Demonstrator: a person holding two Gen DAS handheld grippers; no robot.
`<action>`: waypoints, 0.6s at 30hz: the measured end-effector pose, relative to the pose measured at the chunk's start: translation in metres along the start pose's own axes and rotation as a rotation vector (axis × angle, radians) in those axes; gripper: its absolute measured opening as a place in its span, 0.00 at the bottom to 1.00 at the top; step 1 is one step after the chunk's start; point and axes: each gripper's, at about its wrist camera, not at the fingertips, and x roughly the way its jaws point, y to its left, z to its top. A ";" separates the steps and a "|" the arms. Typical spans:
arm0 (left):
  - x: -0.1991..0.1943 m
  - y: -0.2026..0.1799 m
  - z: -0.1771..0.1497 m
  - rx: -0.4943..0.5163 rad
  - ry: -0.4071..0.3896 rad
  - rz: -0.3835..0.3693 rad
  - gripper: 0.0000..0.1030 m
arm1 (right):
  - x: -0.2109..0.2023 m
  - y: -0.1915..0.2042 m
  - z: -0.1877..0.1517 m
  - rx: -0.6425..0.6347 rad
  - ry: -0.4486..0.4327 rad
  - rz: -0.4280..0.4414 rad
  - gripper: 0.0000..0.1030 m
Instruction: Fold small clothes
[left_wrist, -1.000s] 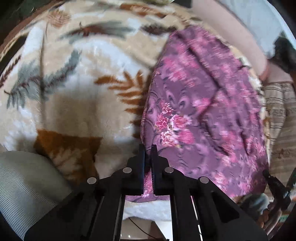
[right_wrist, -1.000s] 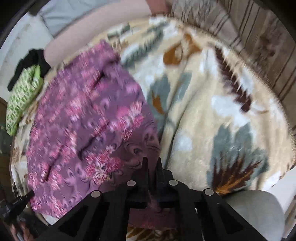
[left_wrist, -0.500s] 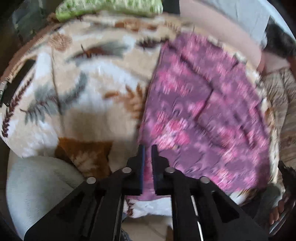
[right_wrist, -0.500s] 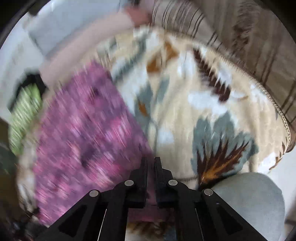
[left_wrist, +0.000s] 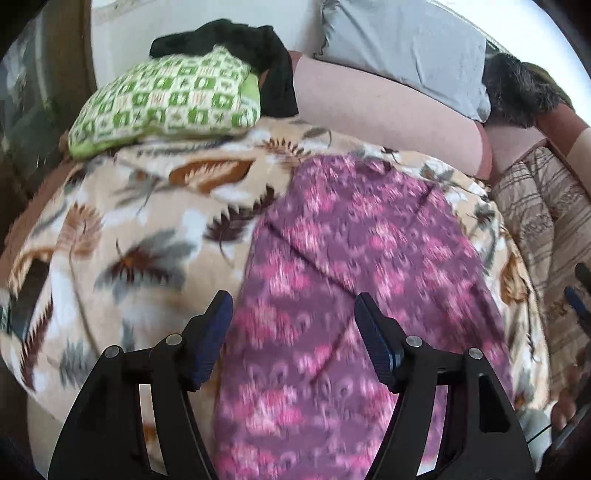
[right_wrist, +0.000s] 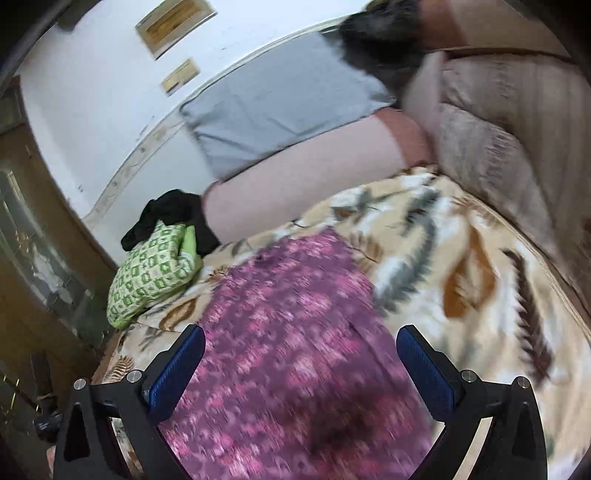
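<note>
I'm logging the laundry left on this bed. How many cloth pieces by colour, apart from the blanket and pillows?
Purple floral garment: 1
Green-and-white patterned piece: 1
Black piece: 1
Total: 3

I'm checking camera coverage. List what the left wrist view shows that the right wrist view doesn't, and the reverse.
Only the left wrist view shows the striped brown fabric past the blanket's edge. Only the right wrist view shows two framed notices on the wall. Both show the purple floral garment lying flat on the leaf-print blanket, the green checked bundle, and that view's own open gripper, left gripper, right gripper.
</note>
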 end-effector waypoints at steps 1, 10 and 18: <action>0.008 -0.001 0.010 0.003 -0.007 0.000 0.67 | 0.015 0.002 0.009 0.001 0.011 -0.005 1.00; 0.122 0.002 0.073 -0.018 0.045 0.008 0.67 | 0.133 -0.002 0.053 -0.036 0.197 -0.050 0.99; 0.230 -0.011 0.150 0.073 0.223 0.005 0.67 | 0.256 -0.041 0.104 -0.044 0.347 -0.156 0.97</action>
